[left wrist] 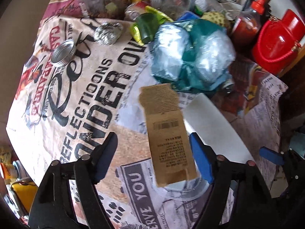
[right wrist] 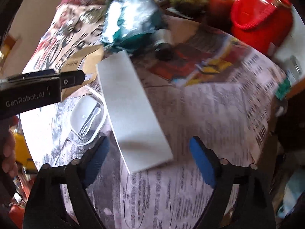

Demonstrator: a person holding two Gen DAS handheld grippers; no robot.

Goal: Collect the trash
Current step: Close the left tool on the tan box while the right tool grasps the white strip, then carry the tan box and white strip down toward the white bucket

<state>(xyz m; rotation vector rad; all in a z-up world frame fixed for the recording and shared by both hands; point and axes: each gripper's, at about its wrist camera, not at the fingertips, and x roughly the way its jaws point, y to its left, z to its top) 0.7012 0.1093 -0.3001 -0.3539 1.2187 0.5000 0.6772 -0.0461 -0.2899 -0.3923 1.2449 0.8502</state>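
On the desk (left wrist: 80,114), between my left gripper (left wrist: 153,156) jaws standing wide: brown card sleeve (left wrist: 167,133) over clear lid (right wrist: 83,118). Right gripper (right wrist: 148,158) gaping above white card (right wrist: 131,110). I'm risking dragging the tablecloth.

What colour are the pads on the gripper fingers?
Blue pads, clearest in the right wrist view.

Right gripper (right wrist: 149,157): blue pads apart, nothing pressed between them, poised over the near end of a white card (right wrist: 131,112). Card lies flat on a newsprint tablecloth (right wrist: 219,114). Clear plastic tray (right wrist: 83,118) just left of the card. Brown envelope (right wrist: 89,57) beyond the tray, partly behind the left gripper (right wrist: 72,80). Teal bag (right wrist: 131,17) at the far side; red tub (right wrist: 261,15) far right. Picture blurred.
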